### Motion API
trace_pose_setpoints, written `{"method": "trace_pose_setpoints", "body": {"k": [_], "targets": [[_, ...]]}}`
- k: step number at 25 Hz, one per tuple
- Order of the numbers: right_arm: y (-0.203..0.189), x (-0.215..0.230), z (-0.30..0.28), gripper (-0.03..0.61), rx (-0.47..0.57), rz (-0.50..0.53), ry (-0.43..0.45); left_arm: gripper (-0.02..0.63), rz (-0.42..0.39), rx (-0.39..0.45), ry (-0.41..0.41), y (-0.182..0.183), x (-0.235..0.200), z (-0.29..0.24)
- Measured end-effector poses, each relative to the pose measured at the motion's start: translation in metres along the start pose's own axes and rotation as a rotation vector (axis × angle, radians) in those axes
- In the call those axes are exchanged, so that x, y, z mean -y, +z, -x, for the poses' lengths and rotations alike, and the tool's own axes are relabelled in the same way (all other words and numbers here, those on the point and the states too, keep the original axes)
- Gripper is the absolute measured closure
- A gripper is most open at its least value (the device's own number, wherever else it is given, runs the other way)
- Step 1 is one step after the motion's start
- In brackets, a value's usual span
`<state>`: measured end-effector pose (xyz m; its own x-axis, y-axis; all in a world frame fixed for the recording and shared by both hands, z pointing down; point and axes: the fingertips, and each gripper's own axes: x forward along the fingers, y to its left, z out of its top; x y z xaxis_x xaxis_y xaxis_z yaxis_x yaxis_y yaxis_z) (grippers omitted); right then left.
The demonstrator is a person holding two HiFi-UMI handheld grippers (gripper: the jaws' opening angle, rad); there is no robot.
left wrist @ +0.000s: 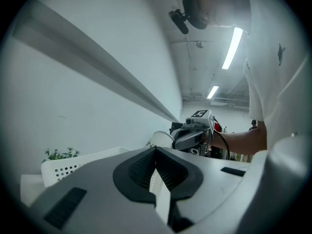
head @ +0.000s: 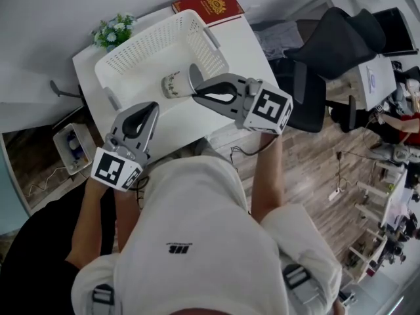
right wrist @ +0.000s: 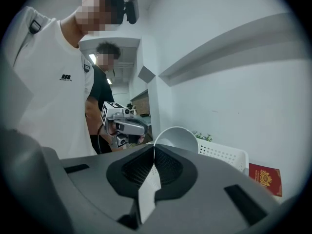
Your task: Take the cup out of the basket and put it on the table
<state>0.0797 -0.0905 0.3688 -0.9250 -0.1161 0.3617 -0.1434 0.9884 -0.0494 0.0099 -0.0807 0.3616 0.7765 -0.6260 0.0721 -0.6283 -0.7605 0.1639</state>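
The cup [head: 176, 83] is tipped on its side over the near edge of the basket [head: 131, 54], its open mouth facing the right hand-held gripper [head: 195, 89], whose jaws are clamped on the cup's rim. The white basket sits on the white table [head: 197, 120]. The left hand-held gripper [head: 152, 107] hangs over the table's near side, just beside the basket, jaws pressed together with nothing between them. Behind the basket, a small plant [head: 113, 30] and a red book [head: 209, 5] lie at the table's far edge.
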Motion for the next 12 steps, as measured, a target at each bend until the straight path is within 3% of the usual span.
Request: {"method": "trace_pose_setpoints", "body": {"k": [12], "targets": [[-0.034,-0.021,0.036,0.558,0.09,-0.075,0.108,0.604,-0.011,-0.04,0.038,-0.006,0.023,-0.029]]}}
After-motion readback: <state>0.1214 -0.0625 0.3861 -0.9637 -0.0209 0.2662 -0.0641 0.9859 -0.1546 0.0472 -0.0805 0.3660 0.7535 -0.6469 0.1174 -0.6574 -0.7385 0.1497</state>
